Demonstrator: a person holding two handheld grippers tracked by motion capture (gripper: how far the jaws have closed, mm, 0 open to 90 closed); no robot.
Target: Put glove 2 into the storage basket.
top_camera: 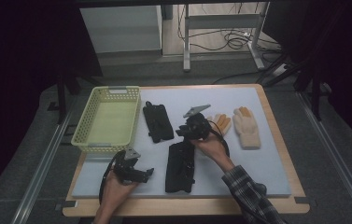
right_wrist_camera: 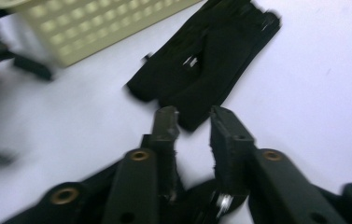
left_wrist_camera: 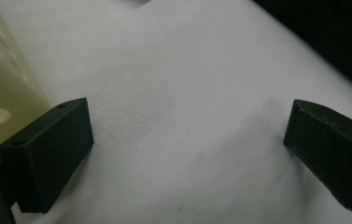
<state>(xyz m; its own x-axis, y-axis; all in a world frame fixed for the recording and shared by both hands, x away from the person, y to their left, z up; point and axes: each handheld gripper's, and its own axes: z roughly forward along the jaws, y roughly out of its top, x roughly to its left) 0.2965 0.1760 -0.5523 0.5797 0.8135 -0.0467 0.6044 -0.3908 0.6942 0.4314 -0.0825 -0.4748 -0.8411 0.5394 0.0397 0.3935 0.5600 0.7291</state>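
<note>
Reaching across the white foam-topped bench (top_camera: pixel 257 154), the right gripper (right_wrist_camera: pixel 194 116) points its narrowly parted, empty jaws at the flat black fabric glove (right_wrist_camera: pixel 211 60) lying just beside the perforated pale-yellow plastic basket (top_camera: pixel 106 119), likely to pick it up. The left gripper (left_wrist_camera: pixel 187 135) rests wide apart on bare bench near the basket's front, holding nothing.

Black tongs (top_camera: pixel 151 171), trailing cables; plaid sleeve (top_camera: pixel 250 193) on right arm
</note>
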